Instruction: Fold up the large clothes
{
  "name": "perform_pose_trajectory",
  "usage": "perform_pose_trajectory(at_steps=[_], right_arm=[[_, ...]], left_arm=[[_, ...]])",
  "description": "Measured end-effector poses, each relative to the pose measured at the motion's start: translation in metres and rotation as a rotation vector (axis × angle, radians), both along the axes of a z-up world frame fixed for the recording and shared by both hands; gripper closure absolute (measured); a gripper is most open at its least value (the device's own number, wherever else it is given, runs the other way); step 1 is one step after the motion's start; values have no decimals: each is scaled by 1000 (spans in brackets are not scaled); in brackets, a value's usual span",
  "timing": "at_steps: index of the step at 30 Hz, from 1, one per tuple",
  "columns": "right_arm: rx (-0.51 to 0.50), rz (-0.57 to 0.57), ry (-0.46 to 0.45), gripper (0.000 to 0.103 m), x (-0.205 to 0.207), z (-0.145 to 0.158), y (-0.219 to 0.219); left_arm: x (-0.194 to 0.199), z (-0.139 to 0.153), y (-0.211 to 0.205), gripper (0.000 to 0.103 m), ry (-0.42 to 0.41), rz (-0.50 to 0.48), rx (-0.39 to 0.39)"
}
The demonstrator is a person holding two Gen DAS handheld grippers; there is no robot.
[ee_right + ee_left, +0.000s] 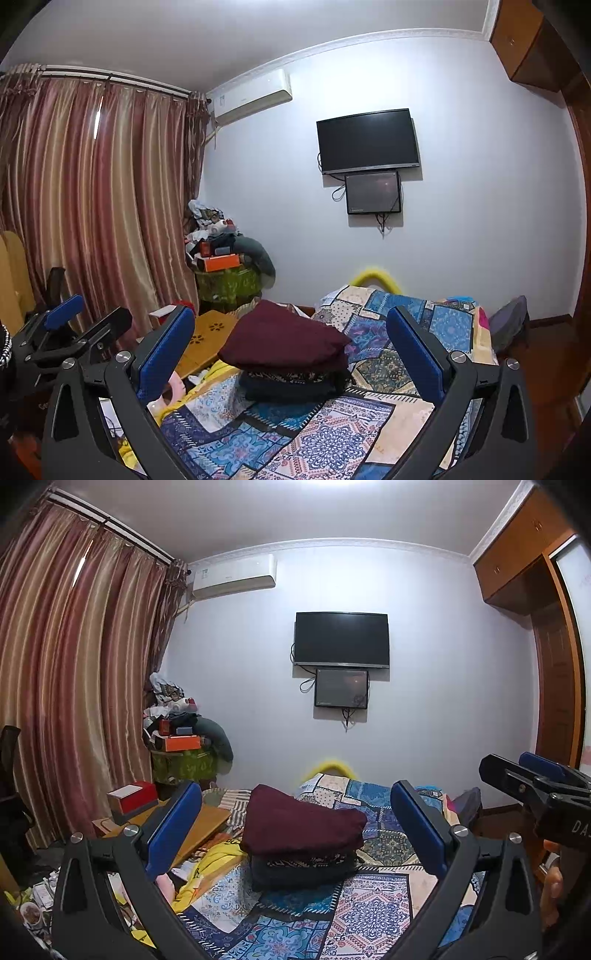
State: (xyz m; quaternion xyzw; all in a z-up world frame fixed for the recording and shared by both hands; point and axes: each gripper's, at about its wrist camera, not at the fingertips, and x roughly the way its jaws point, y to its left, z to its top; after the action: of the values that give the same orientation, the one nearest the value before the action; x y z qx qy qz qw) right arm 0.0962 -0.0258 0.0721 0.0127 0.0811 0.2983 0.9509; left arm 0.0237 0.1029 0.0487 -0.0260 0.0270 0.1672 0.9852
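A folded maroon garment (299, 821) lies on top of a folded dark patterned garment (303, 869) in a stack on the bed; the stack also shows in the right wrist view (286, 343). My left gripper (295, 834) is open and empty, raised above the bed and short of the stack. My right gripper (291, 354) is open and empty too, held beside the left one; it shows at the right edge of the left wrist view (532, 779). A yellow garment (210, 867) lies crumpled at the bed's left edge.
The bed carries a blue patchwork quilt (369, 915). A wooden lap table (207, 823) and a red box (135, 799) lie left of the bed. A cluttered green cabinet (183, 762) stands by the curtains (74, 686). A TV (341, 640) hangs on the far wall.
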Motion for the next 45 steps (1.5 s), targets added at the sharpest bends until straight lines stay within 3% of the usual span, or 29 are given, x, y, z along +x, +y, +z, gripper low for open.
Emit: perform_pose_trajectory(at_steps=[22, 45], right_arm=[[-44, -2, 54, 0, 0, -6, -1], [-42, -7, 52, 0, 0, 0, -4]], left_arm=[[10, -1, 7, 1, 22, -2, -26], [11, -3, 5, 0, 26, -6, -30]])
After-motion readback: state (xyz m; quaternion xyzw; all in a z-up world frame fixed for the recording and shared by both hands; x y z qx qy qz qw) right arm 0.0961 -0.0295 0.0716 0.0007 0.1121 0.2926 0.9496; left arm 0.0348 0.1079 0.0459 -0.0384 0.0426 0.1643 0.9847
